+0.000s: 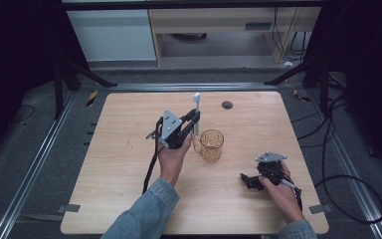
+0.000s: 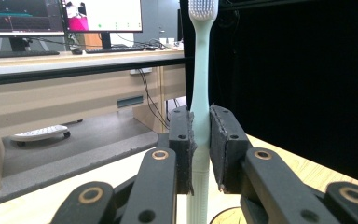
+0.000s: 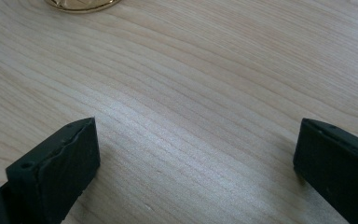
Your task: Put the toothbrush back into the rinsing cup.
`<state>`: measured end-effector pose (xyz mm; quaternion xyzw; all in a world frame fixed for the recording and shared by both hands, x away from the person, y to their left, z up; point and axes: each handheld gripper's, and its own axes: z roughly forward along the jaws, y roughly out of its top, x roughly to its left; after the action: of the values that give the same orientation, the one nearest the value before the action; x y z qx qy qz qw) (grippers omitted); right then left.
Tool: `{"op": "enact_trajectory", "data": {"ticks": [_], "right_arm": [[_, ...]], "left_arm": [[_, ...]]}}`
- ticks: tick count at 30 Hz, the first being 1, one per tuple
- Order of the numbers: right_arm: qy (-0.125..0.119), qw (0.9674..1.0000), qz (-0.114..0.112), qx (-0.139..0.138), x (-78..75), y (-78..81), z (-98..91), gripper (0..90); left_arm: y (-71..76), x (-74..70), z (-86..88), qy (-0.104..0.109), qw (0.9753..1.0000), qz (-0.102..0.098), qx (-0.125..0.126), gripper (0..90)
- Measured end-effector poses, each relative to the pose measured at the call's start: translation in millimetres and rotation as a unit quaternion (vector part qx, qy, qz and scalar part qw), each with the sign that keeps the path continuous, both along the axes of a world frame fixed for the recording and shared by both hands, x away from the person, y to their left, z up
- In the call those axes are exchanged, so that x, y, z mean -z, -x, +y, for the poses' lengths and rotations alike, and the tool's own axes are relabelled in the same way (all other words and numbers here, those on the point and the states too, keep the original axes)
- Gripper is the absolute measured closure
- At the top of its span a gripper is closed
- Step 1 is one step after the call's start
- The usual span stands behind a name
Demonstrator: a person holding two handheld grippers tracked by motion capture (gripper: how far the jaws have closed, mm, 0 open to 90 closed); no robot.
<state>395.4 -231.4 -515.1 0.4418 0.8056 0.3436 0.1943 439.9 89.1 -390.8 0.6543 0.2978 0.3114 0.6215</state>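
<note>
Holding the toothbrush (image 2: 199,93) upright in my left claw (image 1: 193,119), pads clamped on its handle, bristles up. Amber glass cup (image 1: 212,144) stands on the table (image 1: 129,149) just right of it, nearer this claw. My right claw (image 3: 196,154) rests open, well apart.

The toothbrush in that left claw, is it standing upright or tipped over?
Upright: the toothbrush stands vertical, bristles on top, handle clamped between the left gripper pads, beside the amber glass cup.
</note>
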Motion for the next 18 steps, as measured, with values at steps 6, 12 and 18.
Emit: {"op": "enact_trajectory", "data": {"ticks": [6, 12, 18], "right_arm": [[0.001, 1.0, 0.0, -0.001, -0.1, 0.0, -0.1, 0.7], [0.002, 1.0, -0.001, -0.002, -0.1, 0.1, -0.1, 0.7], [0.003, 1.0, -0.001, -0.004, -0.1, 0.1, -0.2, 0.7]], "left_arm": [[-3.4, 6.4, -2.1, -0.004, 1.0, 0.004, -0.001, 78.7], [-5.7, 8.5, -0.6, -0.002, 1.0, 0.006, -0.003, 78.8], [-5.1, 7.8, -0.7, -0.008, 1.0, 0.003, -0.001, 78.8]]}}
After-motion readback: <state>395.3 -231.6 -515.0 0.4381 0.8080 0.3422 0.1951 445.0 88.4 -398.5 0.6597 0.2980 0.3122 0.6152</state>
